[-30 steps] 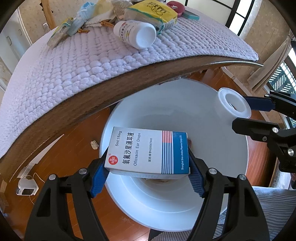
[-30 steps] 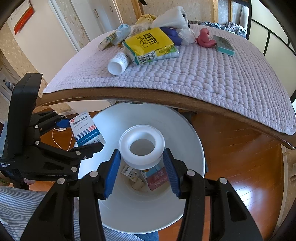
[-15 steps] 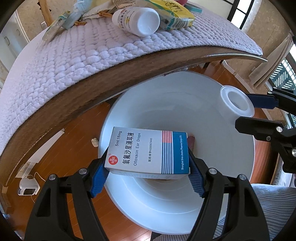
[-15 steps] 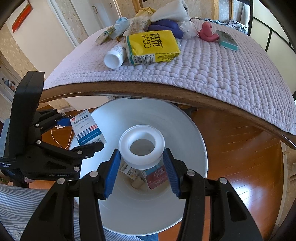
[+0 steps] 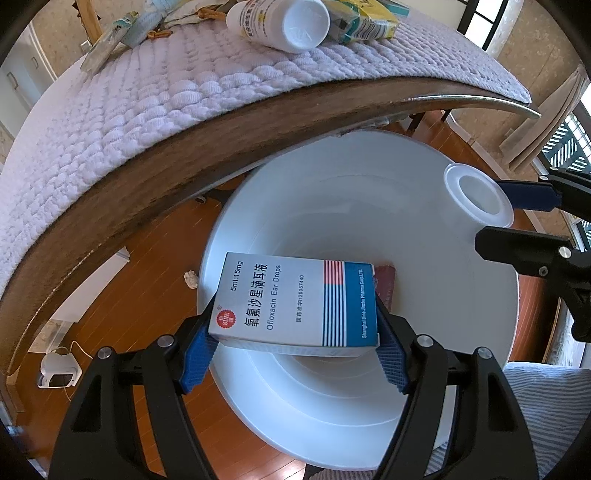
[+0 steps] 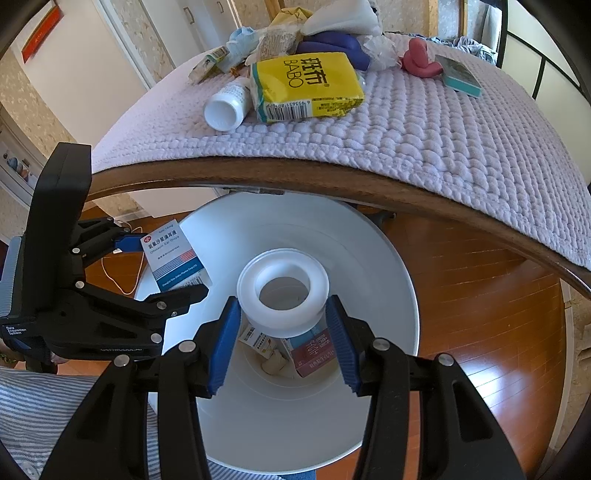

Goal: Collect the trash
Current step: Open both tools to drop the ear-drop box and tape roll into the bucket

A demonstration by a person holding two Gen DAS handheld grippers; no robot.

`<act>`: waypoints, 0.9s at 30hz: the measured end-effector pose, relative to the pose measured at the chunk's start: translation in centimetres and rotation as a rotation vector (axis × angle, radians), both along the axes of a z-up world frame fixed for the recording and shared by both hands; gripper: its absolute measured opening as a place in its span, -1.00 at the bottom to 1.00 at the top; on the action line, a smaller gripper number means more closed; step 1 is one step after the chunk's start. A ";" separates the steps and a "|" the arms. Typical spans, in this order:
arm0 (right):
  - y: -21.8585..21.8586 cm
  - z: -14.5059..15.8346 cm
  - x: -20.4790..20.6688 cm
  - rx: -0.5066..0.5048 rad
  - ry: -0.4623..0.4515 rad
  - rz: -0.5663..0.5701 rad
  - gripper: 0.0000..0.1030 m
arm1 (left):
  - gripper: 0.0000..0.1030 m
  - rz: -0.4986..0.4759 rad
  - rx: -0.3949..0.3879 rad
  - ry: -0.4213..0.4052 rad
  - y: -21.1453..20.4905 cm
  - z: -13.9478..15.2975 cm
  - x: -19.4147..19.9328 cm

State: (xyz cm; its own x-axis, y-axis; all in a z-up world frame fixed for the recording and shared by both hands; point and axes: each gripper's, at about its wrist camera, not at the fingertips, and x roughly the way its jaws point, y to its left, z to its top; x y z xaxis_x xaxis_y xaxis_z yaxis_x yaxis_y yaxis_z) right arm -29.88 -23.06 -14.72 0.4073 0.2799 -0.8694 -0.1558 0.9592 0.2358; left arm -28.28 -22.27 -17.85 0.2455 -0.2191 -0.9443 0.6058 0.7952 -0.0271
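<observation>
My left gripper is shut on a white and blue ear drops box and holds it flat over the left side of a white trash bin; the box also shows in the right wrist view. My right gripper is shut on a white tape roll and holds it over the middle of the bin. The roll shows in the left wrist view at the bin's right rim. A red box and other scraps lie at the bin's bottom.
A table with a lilac quilted cloth overhangs the bin's far side. On it lie a white pill bottle, a yellow BABO pack, a pink object, a small teal box and a pile of wrappers. Wooden floor surrounds the bin.
Both grippers have sunk a little toward the bin, so the table edge sits higher in both views. Both still hold their objects.
</observation>
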 end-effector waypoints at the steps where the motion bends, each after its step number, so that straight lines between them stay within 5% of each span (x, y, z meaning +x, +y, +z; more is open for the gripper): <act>1: 0.0 0.0 0.0 0.001 0.001 0.000 -0.08 | 0.46 0.000 0.000 0.001 0.1 -0.1 0.0; 19: 0.2 -0.3 0.3 0.012 0.009 -0.003 -0.07 | 0.51 -0.024 -0.013 0.008 -0.8 -1.3 -0.9; 22: -0.1 0.2 0.3 0.019 -0.011 -0.021 0.23 | 0.74 -0.042 -0.009 -0.008 -1.3 -0.9 -1.0; 27: -0.4 1.0 0.5 0.007 -0.043 -0.045 0.36 | 0.76 -0.065 -0.018 -0.037 -1.9 -0.5 -1.3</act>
State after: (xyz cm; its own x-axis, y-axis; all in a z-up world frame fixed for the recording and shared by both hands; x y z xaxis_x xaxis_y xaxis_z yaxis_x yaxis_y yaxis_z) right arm -29.38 -23.41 -13.71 0.4566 0.2670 -0.8487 -0.1232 0.9637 0.2369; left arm -29.57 -24.12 -18.33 0.2645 -0.2526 -0.9307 0.6568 0.7539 -0.0180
